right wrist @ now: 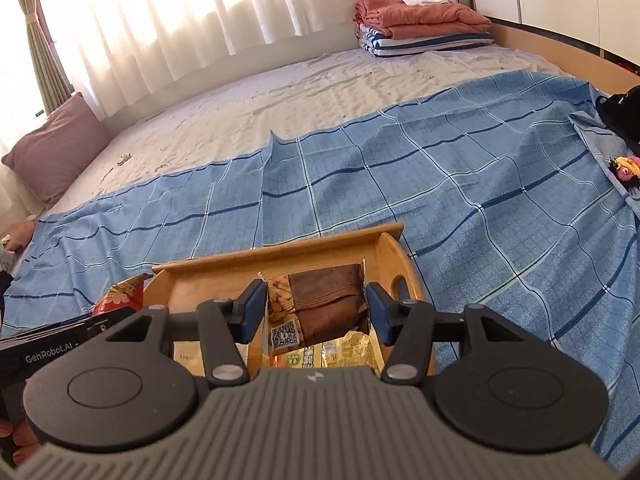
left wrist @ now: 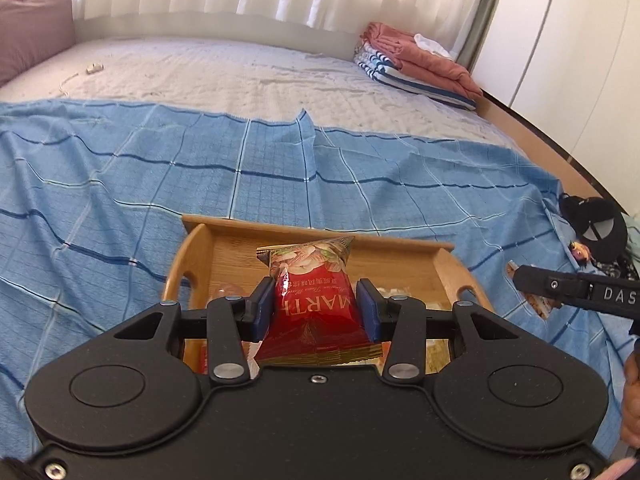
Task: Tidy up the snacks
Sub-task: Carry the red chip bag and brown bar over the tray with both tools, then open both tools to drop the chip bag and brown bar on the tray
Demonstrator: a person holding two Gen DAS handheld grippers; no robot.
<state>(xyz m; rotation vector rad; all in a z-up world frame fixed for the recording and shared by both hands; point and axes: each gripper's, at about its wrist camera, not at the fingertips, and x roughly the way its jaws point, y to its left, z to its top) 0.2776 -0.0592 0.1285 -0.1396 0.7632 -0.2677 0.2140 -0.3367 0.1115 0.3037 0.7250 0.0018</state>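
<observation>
A wooden tray (left wrist: 200,240) with cut-out handles lies on a blue checked cloth (left wrist: 120,168) on the bed. My left gripper (left wrist: 316,300) is shut on a red snack packet (left wrist: 316,304), held above the tray. In the right wrist view my right gripper (right wrist: 316,304) is shut on a brown snack packet (right wrist: 320,304) over the same tray (right wrist: 280,254). Other packets lie in the tray beneath both, mostly hidden. The right gripper's black arm (left wrist: 576,290) shows at the right edge of the left wrist view; the red packet (right wrist: 120,294) shows at left in the right wrist view.
Folded blankets (left wrist: 416,64) sit at the bed's far right corner and a mauve pillow (right wrist: 56,148) at the far left. A black cap (left wrist: 596,228) and a small toy (right wrist: 626,168) lie at the cloth's right edge. Curtains hang behind the bed.
</observation>
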